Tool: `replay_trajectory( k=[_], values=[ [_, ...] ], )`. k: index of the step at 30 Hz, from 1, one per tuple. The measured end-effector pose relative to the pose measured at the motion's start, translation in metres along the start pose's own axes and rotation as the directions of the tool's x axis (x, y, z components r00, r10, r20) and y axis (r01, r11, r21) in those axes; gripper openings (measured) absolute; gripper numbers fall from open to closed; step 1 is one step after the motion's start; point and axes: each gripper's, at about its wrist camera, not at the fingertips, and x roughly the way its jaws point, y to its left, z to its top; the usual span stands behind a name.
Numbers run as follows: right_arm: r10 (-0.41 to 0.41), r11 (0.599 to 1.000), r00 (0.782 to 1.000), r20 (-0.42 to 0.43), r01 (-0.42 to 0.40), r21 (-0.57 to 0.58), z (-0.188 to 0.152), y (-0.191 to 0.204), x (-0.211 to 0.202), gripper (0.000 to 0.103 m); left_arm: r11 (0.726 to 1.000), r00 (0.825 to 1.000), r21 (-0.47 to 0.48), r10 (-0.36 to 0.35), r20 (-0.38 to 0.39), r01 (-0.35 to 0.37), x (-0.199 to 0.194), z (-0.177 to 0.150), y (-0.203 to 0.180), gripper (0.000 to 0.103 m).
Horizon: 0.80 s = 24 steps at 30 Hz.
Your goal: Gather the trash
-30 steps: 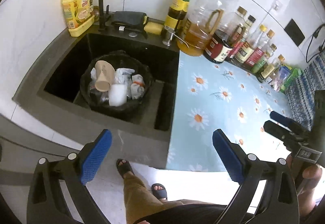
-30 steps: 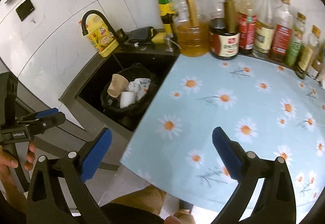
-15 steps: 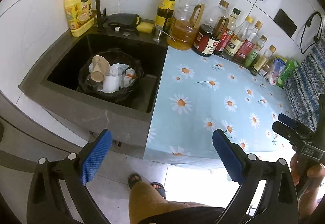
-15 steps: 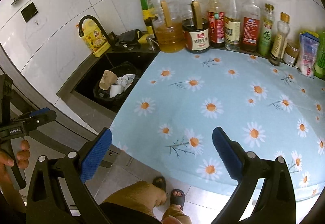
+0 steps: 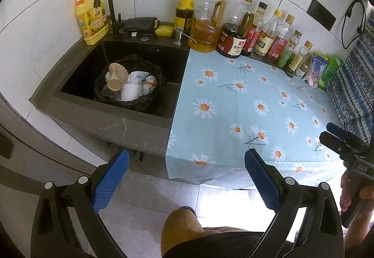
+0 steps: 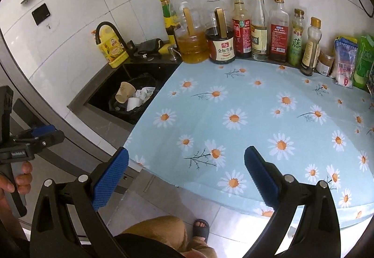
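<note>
A black bin bag (image 5: 154,103) sits in the dark sink (image 5: 77,75) and holds a tan paper cup (image 5: 116,78), a white cup (image 5: 129,92) and crumpled white wrappers (image 5: 142,81). It also shows in the right wrist view (image 6: 121,109). My left gripper (image 5: 185,179) is open and empty, held back from the counter edge over the floor. My right gripper (image 6: 185,179) is open and empty, above the front edge of the daisy tablecloth (image 6: 257,117).
A row of oil and sauce bottles (image 6: 243,33) lines the back wall. Snack packets (image 6: 346,61) lie at the far right. A yellow soap bottle (image 5: 87,21) and black tap (image 5: 107,0) stand behind the sink. My legs and sandalled foot (image 6: 201,227) are below.
Both grippers have pulled back and away from the sink and counter, so the bin bag looks smaller and more floor shows. Both jaws stay open.
</note>
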Motion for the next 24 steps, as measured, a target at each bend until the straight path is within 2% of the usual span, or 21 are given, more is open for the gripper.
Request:
replay_trajectory(
  k=[6,24],
  values=[
    [-0.008,1.0,1.0,0.005,0.008,-0.004,-0.006,0.001,-0.004,0.098,1.0,1.0,0.002,0.026,0.012,-0.026,-0.006,-0.006,-0.001,0.096],
    [-0.006,1.0,1.0,0.006,0.006,0.014,-0.014,-0.006,-0.008,0.098,0.999,1.0,0.028,0.024,0.007,-0.024,-0.007,-0.012,-0.013,0.096]
  ],
)
